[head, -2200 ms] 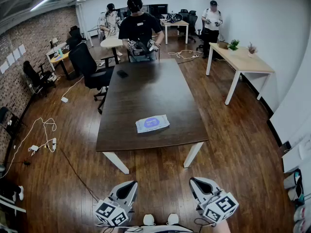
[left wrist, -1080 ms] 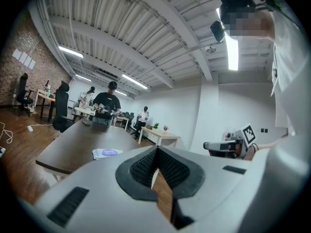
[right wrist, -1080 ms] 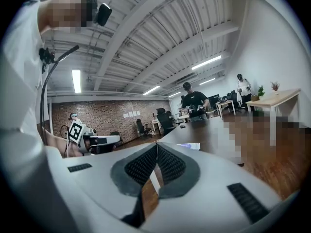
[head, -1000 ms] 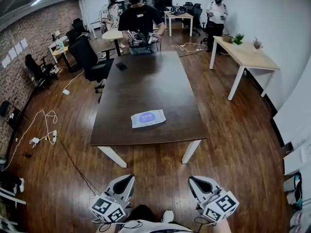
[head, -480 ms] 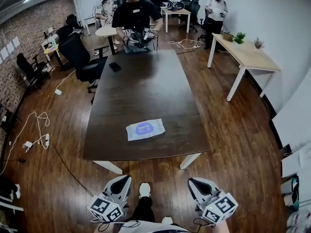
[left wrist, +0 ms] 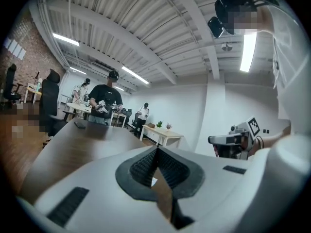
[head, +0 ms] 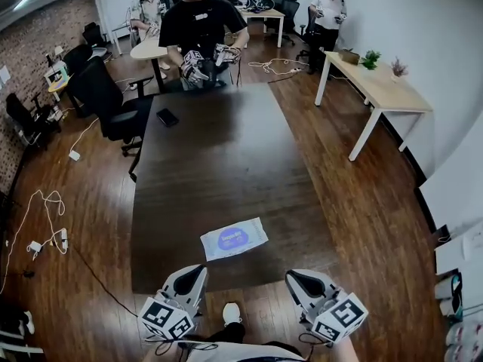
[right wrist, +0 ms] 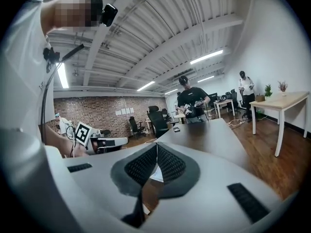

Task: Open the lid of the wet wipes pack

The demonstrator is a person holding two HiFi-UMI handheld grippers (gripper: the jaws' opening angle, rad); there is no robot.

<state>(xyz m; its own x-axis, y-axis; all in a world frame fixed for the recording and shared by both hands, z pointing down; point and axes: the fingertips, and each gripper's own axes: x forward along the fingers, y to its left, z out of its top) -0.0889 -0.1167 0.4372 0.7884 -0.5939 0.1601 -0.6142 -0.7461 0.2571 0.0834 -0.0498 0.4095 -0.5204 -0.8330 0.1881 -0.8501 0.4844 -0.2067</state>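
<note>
Closer now than a moment ago, the dark table [head: 211,149] fills the middle of the head view, and its near edge sits right in front of both claws. Before, a wide strip of wood floor lay between them and the table.

The wet wipes pack [head: 235,239] lies flat on the table, near that front edge and a bit crooked. It is white with a blue-purple patch on top. Neither claw touches it.

The left gripper [head: 195,271] is held low at the table's edge, just to the left of the pack. Its two jaws are pressed together at the tips, with nothing pinched between them. The right gripper [head: 297,277] is held beside it, to the right of the pack, and its jaws are pressed together too — nothing in them either. Both point out over the table top.

A small dark flat thing [head: 167,117] lies far up the table. At the far end stands a person in a black shirt [head: 198,29], with both hands up in front. A black chair [head: 102,96] stands to the left, and a light wooden table [head: 381,89] stands off to the right.
</note>
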